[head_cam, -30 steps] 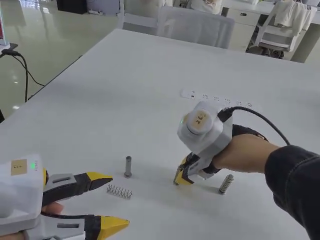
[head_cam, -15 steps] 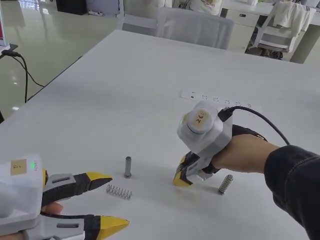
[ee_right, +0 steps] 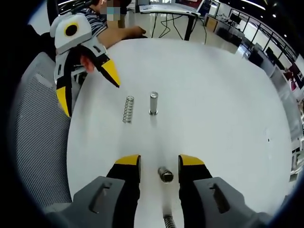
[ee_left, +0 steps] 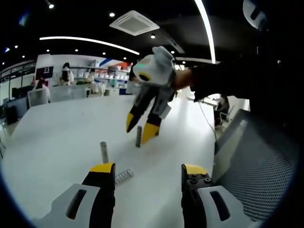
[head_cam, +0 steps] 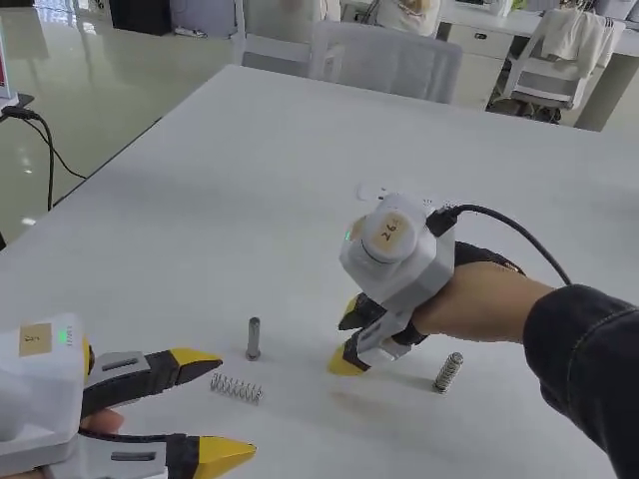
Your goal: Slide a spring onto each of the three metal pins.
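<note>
A bare metal pin [head_cam: 254, 337] stands upright on the white table [head_cam: 250, 180], with a loose spring [head_cam: 237, 388] lying just in front of it. Further right, another pin [head_cam: 448, 371] wears a spring. My right gripper [head_cam: 346, 339] hovers between them, open and tilted down. In the right gripper view a third pin [ee_right: 166, 174] stands between its spread jaws [ee_right: 159, 164], with a gap on each side. My left gripper [head_cam: 215, 404] is open and empty at the near left, pointing at the loose spring [ee_left: 122, 176] and bare pin [ee_left: 103, 152].
A white power strip [head_cam: 419, 197] lies behind the right gripper, and a black cable [head_cam: 509, 235] runs from that gripper. Grey chairs [head_cam: 389, 55] line the far edge. The table's left edge drops to the floor. A mesh chair [ee_left: 256, 161] is close by.
The right gripper's jaws, close together at the table before, have spread open and lifted slightly. The left gripper, bare pin and springs have not moved.
</note>
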Demonstrator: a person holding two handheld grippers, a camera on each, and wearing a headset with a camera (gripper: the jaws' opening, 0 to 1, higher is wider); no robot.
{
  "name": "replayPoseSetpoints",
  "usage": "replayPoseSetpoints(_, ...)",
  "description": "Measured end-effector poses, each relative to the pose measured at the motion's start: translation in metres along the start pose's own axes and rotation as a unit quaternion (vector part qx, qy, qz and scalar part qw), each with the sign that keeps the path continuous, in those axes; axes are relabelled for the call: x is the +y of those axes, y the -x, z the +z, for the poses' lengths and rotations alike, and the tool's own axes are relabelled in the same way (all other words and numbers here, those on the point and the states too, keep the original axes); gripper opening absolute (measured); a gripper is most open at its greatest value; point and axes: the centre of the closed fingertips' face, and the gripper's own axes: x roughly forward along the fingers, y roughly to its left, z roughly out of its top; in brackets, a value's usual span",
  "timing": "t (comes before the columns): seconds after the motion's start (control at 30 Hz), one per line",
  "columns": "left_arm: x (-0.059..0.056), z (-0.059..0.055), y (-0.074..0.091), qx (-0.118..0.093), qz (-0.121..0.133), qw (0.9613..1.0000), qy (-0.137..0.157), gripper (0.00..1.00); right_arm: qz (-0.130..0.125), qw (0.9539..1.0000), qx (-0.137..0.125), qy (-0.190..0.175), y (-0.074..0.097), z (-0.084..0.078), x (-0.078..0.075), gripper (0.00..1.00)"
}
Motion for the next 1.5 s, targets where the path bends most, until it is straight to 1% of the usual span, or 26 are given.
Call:
replayPoseSetpoints(0.13,0.001,0.000,0.002,0.000,0.002,1.0000,0.000,0.50,0.006,0.9999,-0.008,0.011,0.001,0.013,0.008,0.30)
replayPoseSetpoints(0.4,0.001,0.000,0.005,-0.001,0.006,1.0000,-0.001,0.50,0.018,0.9995,-0.015,0.021,-0.005,0.026,0.023,0.28)
replayPoseSetpoints(0.7,0.002,-0.001,0.008,-0.001,0.009,1.0000,-0.002,0.50,0.030,0.9989,-0.018,0.031,-0.017,0.040,0.038,0.24)
replayPoseSetpoints(0.9,0.005,-0.003,0.010,0.000,0.012,0.9999,-0.001,0.50,0.043,0.9981,-0.018,0.040,-0.029,0.049,0.050,0.21)
replayPoseSetpoints(1.07,0.006,-0.004,0.011,0.001,0.015,0.9999,0.001,0.50,0.047,0.9981,-0.011,0.036,-0.039,0.049,0.054,0.18)
replayPoseSetpoints(1.17,0.007,-0.005,0.012,0.002,0.017,0.9999,0.002,0.50,0.052,0.9983,-0.012,0.022,-0.045,0.049,0.056,0.16)
replayPoseSetpoints(1.5,0.009,-0.006,0.013,0.002,0.018,0.9998,0.003,0.50,0.047,0.9988,0.003,0.010,-0.060,0.044,0.054,0.14)
